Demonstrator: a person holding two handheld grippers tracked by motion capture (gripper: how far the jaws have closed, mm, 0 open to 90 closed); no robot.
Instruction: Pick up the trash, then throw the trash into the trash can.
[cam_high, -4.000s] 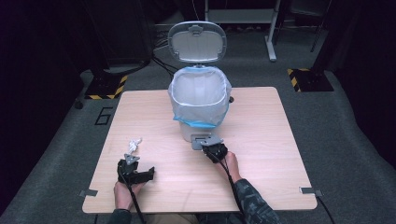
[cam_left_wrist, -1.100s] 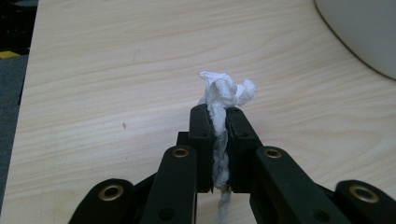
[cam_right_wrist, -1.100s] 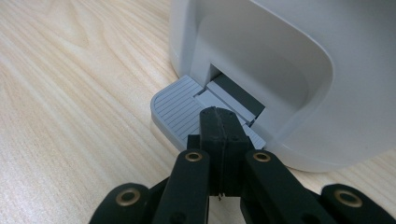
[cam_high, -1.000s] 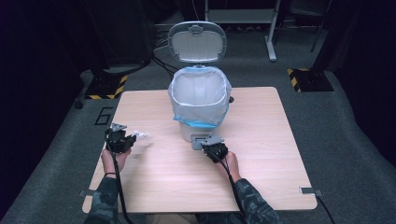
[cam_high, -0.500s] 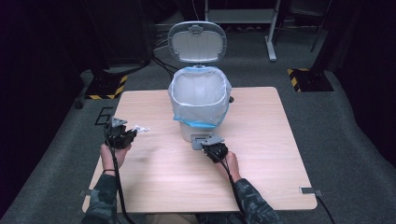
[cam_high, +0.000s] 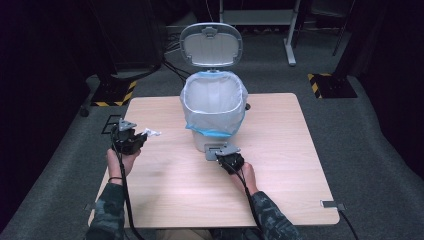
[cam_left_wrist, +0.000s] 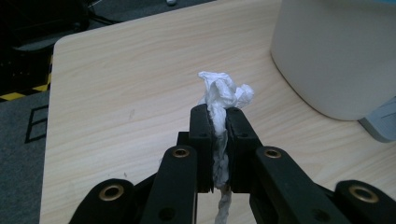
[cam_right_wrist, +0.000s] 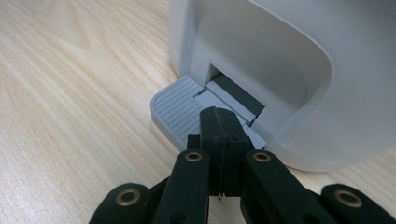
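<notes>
Tissue (cam_left_wrist: 223, 95), white, crumpled, twisted into a strand: long axis runs along the left tool (cam_left_wrist: 218, 135), w/ the bunched end sticking out past the jaw tips and a thin tail trailing back btwn the arms. In the high view the tissue (cam_high: 151, 133) points right, toward the bin (cam_high: 214, 107), near it but apart, over the left part of the desk (cam_high: 285, 150). Left tool (cam_high: 131, 139) jaws clamped on the tissue, held by the left hand (cam_high: 121, 159). Bin is white, lined w/ a bag w/ a blue edge, lid (cam_high: 211, 44) up, standing mid-desk toward the far edge. Right tool (cam_right_wrist: 219, 120) jaws together, nothing btwn them, tips resting on the bin's grey ribbed pedal (cam_right_wrist: 180, 109) at the bin's (cam_right_wrist: 289, 60) base. In the high view the right tool (cam_high: 227, 157) sits just in front of the bin, right hand (cam_high: 245, 175) behind it.
</notes>
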